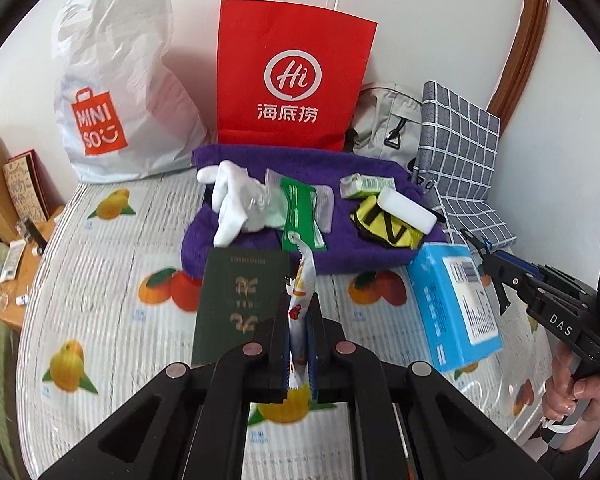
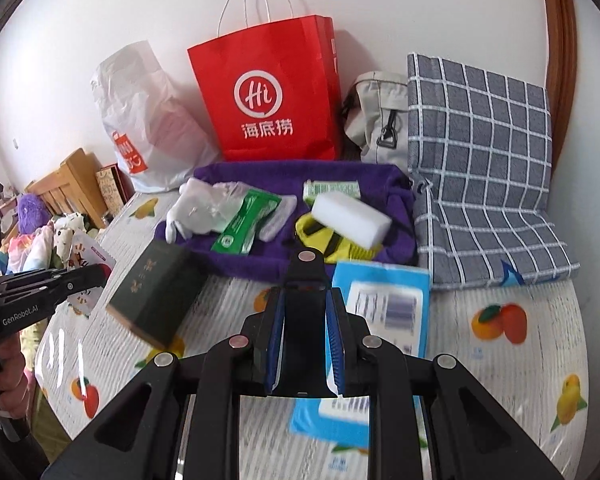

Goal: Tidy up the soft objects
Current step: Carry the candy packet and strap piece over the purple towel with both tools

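My left gripper (image 1: 300, 308) is shut on a white snack sachet (image 1: 302, 280) with red and orange print, held above the table. In the right wrist view this gripper (image 2: 96, 274) and the sachet (image 2: 90, 258) show at the left edge. My right gripper (image 2: 306, 294) is shut on a black hinged object (image 2: 307, 268) with a silver rivet. A purple towel (image 1: 332, 252) lies beyond, carrying white socks (image 1: 236, 204), a green packet (image 1: 300, 216), a white sponge block (image 1: 406, 208) and a yellow-black item (image 1: 384, 228).
A dark green booklet (image 1: 240, 308) and a blue box (image 1: 452, 304) lie on the fruit-print tablecloth (image 1: 100, 280). Against the wall stand a red paper bag (image 1: 292, 76), a white plastic bag (image 1: 120, 92), a grey bag (image 1: 388, 124) and a checked cushion (image 2: 480, 160).
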The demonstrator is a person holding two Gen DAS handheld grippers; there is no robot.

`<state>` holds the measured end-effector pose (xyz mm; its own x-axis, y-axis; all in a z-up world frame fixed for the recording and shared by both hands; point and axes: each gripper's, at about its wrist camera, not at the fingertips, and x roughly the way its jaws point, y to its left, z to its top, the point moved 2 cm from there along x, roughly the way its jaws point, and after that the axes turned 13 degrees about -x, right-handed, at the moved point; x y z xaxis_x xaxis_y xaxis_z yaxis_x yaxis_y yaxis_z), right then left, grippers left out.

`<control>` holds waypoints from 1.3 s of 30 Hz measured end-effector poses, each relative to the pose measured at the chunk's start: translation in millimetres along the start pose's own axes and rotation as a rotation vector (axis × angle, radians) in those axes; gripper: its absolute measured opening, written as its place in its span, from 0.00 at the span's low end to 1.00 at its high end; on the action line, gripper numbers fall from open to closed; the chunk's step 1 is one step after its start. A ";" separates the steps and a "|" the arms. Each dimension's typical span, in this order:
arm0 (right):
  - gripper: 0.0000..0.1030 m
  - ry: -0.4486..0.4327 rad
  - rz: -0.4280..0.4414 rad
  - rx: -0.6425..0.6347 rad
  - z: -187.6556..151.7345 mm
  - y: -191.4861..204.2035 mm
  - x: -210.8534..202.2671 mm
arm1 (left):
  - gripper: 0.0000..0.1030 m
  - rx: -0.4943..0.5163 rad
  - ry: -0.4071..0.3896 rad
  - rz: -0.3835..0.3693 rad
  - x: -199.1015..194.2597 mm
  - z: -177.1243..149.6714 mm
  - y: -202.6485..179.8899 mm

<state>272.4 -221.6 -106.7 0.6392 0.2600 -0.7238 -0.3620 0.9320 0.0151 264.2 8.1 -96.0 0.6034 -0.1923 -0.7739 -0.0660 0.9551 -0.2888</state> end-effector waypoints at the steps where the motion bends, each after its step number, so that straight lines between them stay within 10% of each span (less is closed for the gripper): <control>1: 0.21 -0.003 0.000 -0.001 4.3 -1.2 3.2 | 0.07 0.002 -0.001 0.002 2.7 4.2 -0.8; 21: 0.21 -0.037 0.096 -0.058 96.3 -14.9 78.0 | 0.07 -0.030 0.013 -0.028 72.3 96.0 -7.5; 39: 0.21 0.045 0.194 -0.112 80.4 -9.1 148.1 | 0.07 -0.029 0.092 -0.043 149.0 116.8 -9.3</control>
<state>424.9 -171.2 -158.6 0.5202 0.4178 -0.7448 -0.5499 0.8312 0.0822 447.5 -3.2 -142.9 0.5303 -0.2544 -0.8087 -0.0651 0.9389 -0.3381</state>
